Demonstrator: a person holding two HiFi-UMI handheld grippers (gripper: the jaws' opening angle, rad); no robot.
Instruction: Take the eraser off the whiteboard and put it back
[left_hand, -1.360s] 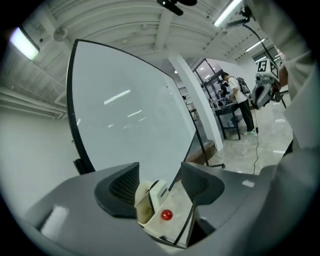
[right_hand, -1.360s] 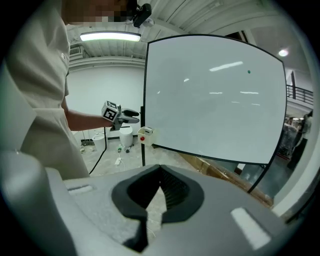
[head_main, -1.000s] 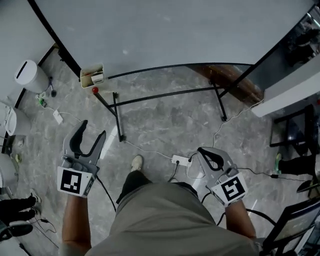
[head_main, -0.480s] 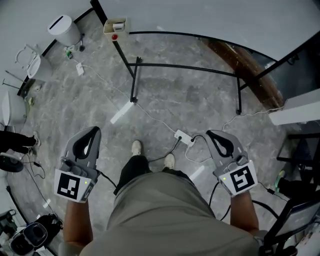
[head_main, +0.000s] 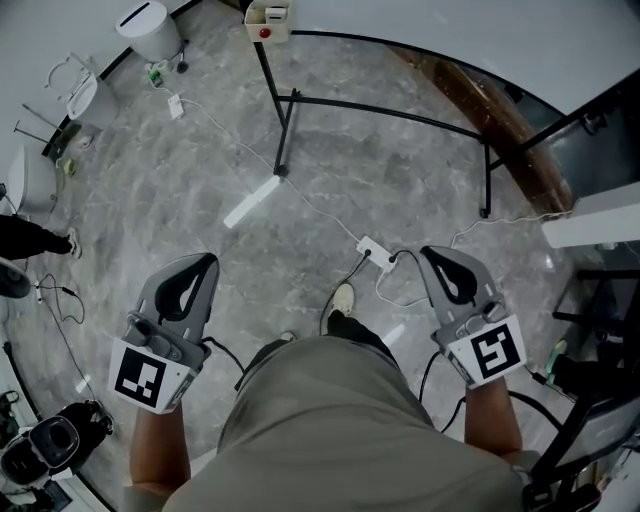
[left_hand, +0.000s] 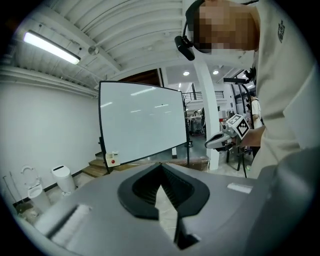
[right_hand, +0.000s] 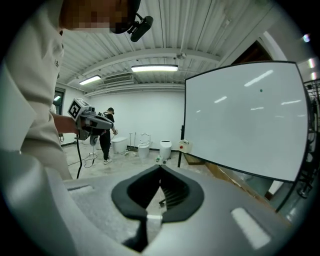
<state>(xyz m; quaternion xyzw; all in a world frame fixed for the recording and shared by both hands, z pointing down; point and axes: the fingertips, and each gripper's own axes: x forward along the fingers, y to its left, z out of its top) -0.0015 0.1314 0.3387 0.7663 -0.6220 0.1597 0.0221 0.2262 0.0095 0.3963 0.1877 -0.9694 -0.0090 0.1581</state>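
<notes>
Standing back from one black-framed whiteboard (left_hand: 142, 120), a person holds two tools, left grey claw (head_main: 203, 262) and right grey claw (head_main: 432, 254), both closed and empty; the left gaped a second earlier.

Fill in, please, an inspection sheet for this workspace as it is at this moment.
Surface: grey marbled floor; no table in view.
Job's things: whiteboard on a black stand, no writing seen; small box with a red dot at its lower corner; eraser not made out.
Clutter: white bar lying on the floor.
Grippers: left gripper and right gripper, jaws together, nothing between them.
Cables: white power strip near the person's feet; white cable across the floor.
Surroundings: white bin; another person's legs at the left edge.
</notes>
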